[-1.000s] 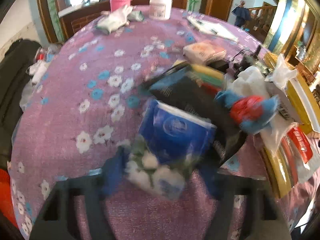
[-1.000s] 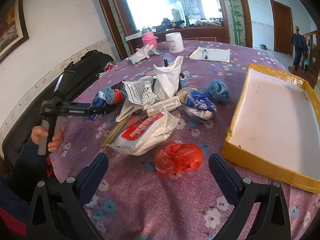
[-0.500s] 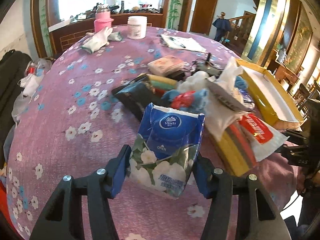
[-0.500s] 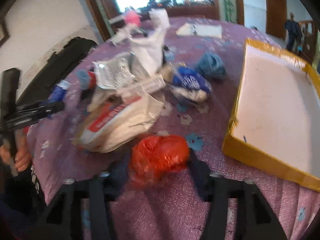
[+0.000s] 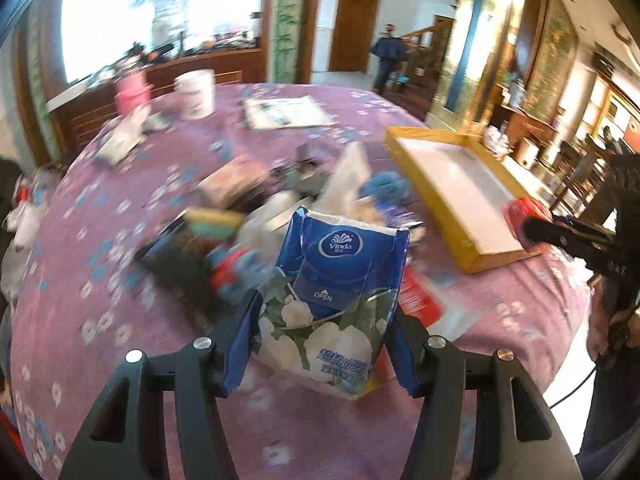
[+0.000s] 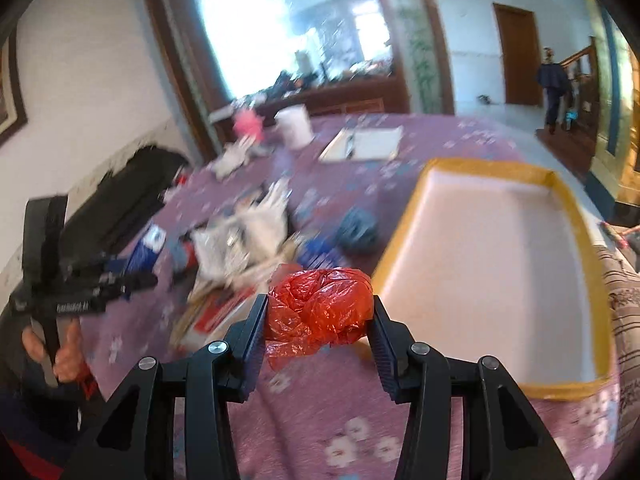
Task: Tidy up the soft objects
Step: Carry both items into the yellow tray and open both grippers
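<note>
My left claw (image 5: 322, 340) is clenched on a pack of tissues (image 5: 336, 300), blue with white flowers, its two fingers pressing the pack's sides so that it stands upright between them, lifted above the purple flowered tablecloth (image 5: 120, 300). Behind the pack lies a blurred heap of soft things: a white bag (image 5: 348, 176), a blue ball of cloth (image 5: 384, 186) and a red and blue bundle (image 5: 236, 270). My right claw (image 6: 318, 320) is clenched on a crumpled red plastic bag (image 6: 320, 308), held off the cloth just beside the near left edge of the yellow tray (image 6: 400, 256), whose white floor is bare. From the left view the red bag shows at the tray's near right corner, at the tip of my right claw. At the far side of the table stand a pink cup (image 5: 132, 90) and a white tub (image 5: 196, 92), with a sheet of paper (image 5: 288, 110) near them
</note>
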Action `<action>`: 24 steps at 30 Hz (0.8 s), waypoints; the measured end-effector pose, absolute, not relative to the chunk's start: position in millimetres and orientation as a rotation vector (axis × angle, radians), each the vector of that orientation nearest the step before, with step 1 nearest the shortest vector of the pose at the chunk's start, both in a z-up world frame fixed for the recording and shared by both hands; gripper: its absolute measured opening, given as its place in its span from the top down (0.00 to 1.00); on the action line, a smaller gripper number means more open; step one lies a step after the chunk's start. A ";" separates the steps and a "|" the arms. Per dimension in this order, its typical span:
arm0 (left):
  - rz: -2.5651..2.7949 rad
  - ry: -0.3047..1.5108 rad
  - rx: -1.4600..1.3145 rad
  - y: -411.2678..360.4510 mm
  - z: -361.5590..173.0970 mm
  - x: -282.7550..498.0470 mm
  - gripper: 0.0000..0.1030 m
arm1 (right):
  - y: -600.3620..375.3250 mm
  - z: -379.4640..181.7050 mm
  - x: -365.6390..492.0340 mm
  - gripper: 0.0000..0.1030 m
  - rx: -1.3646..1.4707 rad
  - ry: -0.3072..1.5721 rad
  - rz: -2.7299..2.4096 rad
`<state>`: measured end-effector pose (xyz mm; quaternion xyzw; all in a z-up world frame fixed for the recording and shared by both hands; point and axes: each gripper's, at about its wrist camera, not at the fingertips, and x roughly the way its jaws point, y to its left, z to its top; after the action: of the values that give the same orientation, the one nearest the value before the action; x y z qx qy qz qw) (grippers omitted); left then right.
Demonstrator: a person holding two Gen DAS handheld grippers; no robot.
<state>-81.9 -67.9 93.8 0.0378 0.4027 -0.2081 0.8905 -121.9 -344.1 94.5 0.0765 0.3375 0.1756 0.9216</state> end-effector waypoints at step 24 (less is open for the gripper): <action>-0.529 1.019 0.143 -319.6 83.5 101.8 0.44 | -498.9 98.4 81.0 0.51 0.579 0.748 0.041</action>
<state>101.8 -319.6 83.5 0.0674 0.4817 -0.2498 0.8373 81.0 -498.9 98.4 0.2789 0.3601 0.0197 0.8900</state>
